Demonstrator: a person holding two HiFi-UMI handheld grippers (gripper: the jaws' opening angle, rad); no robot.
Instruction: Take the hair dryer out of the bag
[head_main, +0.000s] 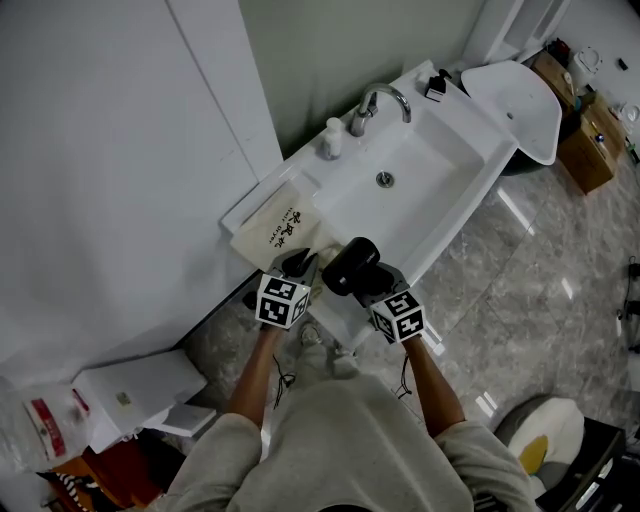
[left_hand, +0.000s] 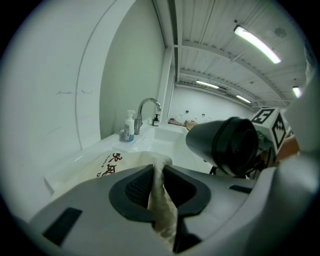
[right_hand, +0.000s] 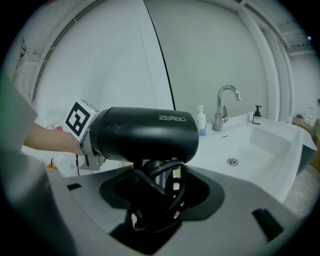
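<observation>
Left gripper (head_main: 300, 266): jaws pressed nearly together, pinching a fold of cream cloth that belongs to the bag (head_main: 280, 228). In the left gripper view (left_hand: 159, 172) the fold runs up between the two pads. The rest of the bag (left_hand: 112, 164) lies flat ahead of this gripper and slightly to its left. It rests on the white surface (head_main: 300, 165) with the dark lettering facing up.

Hair dryer (head_main: 347, 266): black, fully clear of the bag, held in the air just to the right of the left gripper. From the left gripper view one round end of its barrel (left_hand: 225, 145) faces the camera, near and above jaw level.

Right gripper (head_main: 370, 282): jaws clamped on the handle of the hair dryer. In the right gripper view (right_hand: 157, 187) the handle stands upright between the jaws. A black cord (right_hand: 167, 192) is looped around the handle, and the barrel (right_hand: 145, 135) lies crosswise above the jaws.

Ahead and to the right of the right gripper:
- white basin (head_main: 440, 150)
- chrome faucet (head_main: 378, 103) at its far rim
- soap bottle (head_main: 331, 138) just left of the faucet
</observation>
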